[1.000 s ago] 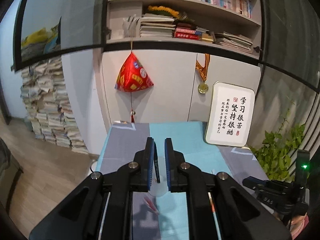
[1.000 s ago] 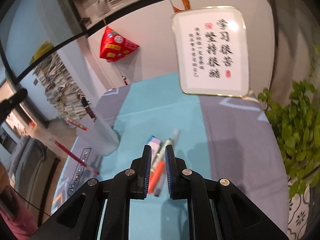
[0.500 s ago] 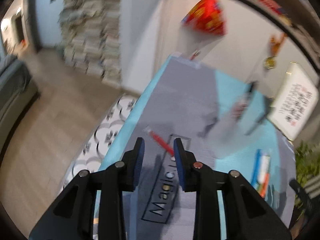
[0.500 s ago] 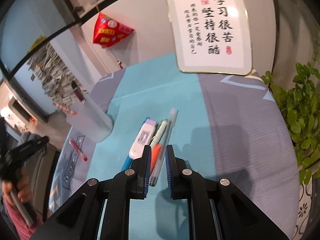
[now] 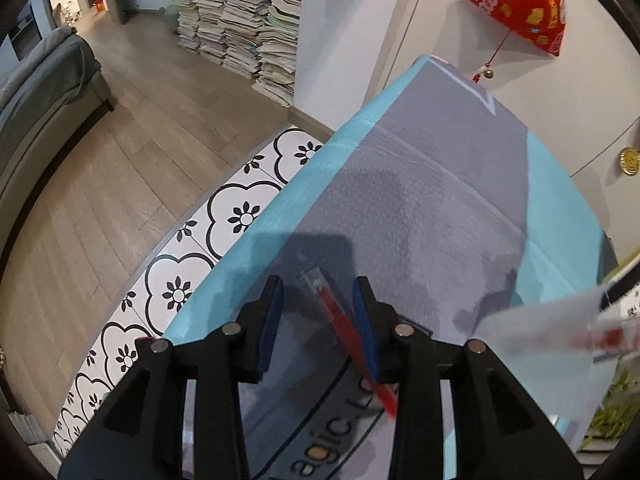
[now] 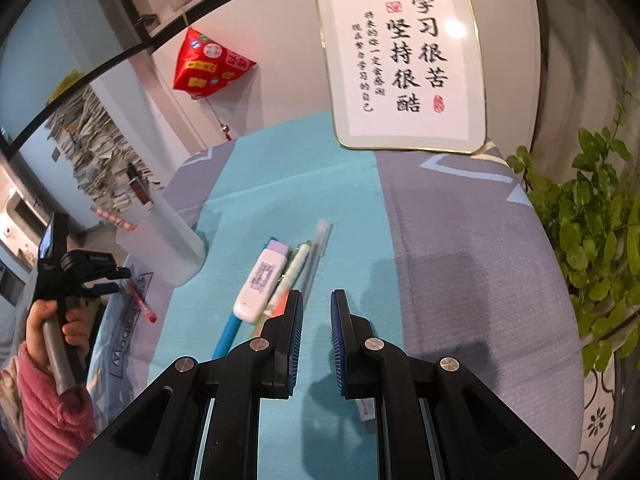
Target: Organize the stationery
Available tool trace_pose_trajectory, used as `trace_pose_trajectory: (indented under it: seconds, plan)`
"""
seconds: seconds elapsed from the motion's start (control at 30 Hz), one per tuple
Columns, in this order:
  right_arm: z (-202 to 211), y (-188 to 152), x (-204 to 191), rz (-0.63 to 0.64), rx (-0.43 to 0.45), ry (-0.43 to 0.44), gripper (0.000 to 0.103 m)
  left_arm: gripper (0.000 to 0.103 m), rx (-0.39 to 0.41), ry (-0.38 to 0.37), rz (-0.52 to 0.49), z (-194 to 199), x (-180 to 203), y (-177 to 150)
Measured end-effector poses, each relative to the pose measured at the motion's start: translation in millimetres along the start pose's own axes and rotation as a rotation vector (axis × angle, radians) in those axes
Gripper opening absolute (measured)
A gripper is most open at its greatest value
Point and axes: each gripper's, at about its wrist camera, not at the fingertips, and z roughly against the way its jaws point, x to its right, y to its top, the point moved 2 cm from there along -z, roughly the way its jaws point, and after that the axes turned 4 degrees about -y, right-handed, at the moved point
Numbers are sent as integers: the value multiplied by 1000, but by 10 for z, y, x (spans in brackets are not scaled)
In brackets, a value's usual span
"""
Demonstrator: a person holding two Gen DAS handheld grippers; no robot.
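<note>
red pen [image 5: 347, 334] partly behind claw, cup [image 5: 560, 332] perhaps blurred

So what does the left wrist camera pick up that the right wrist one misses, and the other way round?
Only the left wrist view shows the flower-patterned floor tiles, the grey sofa and a gold medal.

Only the right wrist view shows the framed calligraphy sign, the green plant, a pile of pens with a white correction tape, and the person's hand holding the left gripper.

Both show the red pen, the translucent cup, the red hanging ornament and the paper stacks.
</note>
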Motion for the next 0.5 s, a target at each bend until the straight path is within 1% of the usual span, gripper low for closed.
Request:
trace_pose_trajectory:
  seconds: [0.07, 0.1, 0.17, 0.2, 0.27, 0.33, 0.5]
  plan:
    - [-25, 11, 30, -9, -4, 2, 13, 31, 3, 27, -4, -39, 24, 6]
    - [-33, 16, 44, -14, -5, 4, 13, 21, 17, 43, -16, -41, 51, -1]
    - [-45, 32, 69, -18, -4, 7, 13, 17, 31, 61, -40, -63, 60, -9]
    - [-55, 40, 74, -18, -6, 9, 13, 14, 35, 54, -51, -58, 65, -24]
    - [-74, 44, 77, -14, -20, 12, 13, 12, 18, 15, -58, -36, 37, -57]
    - [-107, 53, 60, -5, -37, 13, 13, 12, 15, -16, -64, 21, 21, -95]
    - [-182, 36, -10, 14, -64, 6, 13, 12, 60, -122, -136, 404, 9, -271]
